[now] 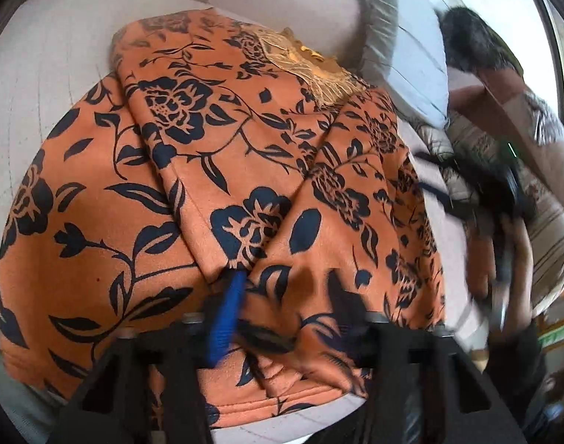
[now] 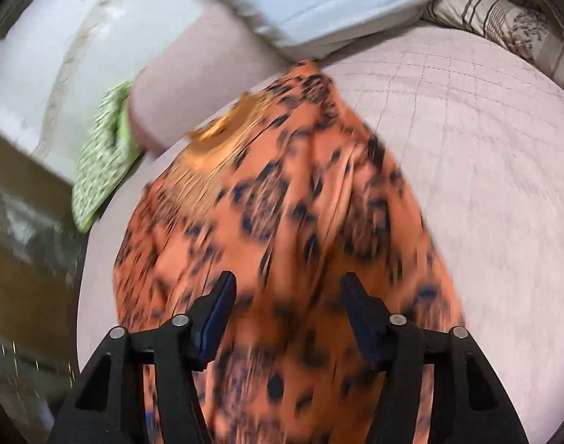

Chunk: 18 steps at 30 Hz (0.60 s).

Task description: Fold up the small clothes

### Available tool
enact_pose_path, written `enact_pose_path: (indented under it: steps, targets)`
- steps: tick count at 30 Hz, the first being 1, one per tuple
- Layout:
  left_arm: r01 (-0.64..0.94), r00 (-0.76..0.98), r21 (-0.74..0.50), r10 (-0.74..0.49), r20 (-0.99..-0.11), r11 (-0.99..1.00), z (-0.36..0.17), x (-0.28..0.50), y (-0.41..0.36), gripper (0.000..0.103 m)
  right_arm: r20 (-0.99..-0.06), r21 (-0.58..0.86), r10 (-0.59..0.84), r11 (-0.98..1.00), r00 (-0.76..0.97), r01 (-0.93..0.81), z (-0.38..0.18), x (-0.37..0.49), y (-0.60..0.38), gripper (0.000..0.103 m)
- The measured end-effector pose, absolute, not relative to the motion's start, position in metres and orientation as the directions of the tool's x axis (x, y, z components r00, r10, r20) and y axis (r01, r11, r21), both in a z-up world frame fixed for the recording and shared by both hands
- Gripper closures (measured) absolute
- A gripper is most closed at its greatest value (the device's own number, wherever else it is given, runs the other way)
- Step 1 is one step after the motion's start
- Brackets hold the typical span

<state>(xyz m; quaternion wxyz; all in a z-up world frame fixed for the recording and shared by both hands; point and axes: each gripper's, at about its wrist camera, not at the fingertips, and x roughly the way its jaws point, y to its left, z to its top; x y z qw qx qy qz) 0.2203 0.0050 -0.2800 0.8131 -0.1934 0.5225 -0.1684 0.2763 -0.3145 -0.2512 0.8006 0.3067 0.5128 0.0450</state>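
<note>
- Jaws of left gripper narrowed around a raised fold at the near hem of the orange floral garment; whether pinched, cannot tell through blur.
- Jaws of right gripper spread, hovering over cloth, nothing between.
- Garment on the bed, long axis running away toward the pillow.
- No containers visible.

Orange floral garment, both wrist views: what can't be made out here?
- Left tongs, left wrist view: right finger blurred; grip on the orange floral garment unclear.
- Garment's near hem: hidden behind the tong frame.
- Right wrist view: motion blur smears the print; folds unreadable.
- Right tongs in the left view: dark streak only.
</note>
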Motion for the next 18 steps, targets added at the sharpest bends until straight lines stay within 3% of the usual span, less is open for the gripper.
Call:
enact_pose_path:
  steps: [3, 5, 6, 7, 8, 15, 18]
  targets:
    - [0.097, 0.386, -0.479, -0.477, -0.790, 0.872, -0.280, 0.216, 0.001, 0.097, -0.839, 0.476, 0.311, 0.817, 0.446, 0.326, -0.265, 0.312, -0.330, 0.051]
    - [0.130, 0.394, -0.482, -0.491, -0.777, 0.867, -0.273, 0.212, 0.002, 0.099, -0.847, 0.482, 0.309, 0.790, 0.432, 0.379, -0.278, 0.331, -0.343, 0.056]
    - [0.144, 0.405, -0.483, -0.497, -0.767, 0.864, -0.267, 0.207, 0.005, 0.099, -0.855, 0.471, 0.306, 0.795, 0.419, 0.381, -0.281, 0.336, -0.344, 0.063]
    - [0.155, 0.418, -0.487, -0.504, -0.756, 0.860, -0.258, 0.205, 0.009, 0.099, -0.869, 0.449, 0.291, 0.804, 0.400, 0.390, -0.285, 0.340, -0.347, 0.090]
    - [0.157, 0.423, -0.497, -0.513, -0.747, 0.853, -0.251, 0.202, 0.015, 0.100, -0.868, 0.453, 0.301, 0.804, 0.394, 0.385, -0.285, 0.341, -0.349, 0.097]
    - [0.143, 0.477, -0.605, -0.590, -0.651, 0.783, -0.212, 0.217, 0.067, 0.099, -0.791, 0.506, 0.278, 0.798, 0.545, 0.327, -0.224, 0.319, -0.373, 0.098]
    - [0.100, 0.435, -0.597, -0.574, -0.694, 0.796, -0.240, 0.235, 0.076, 0.099, -0.823, 0.468, 0.273, 0.823, 0.498, 0.322, -0.242, 0.329, -0.374, 0.098]
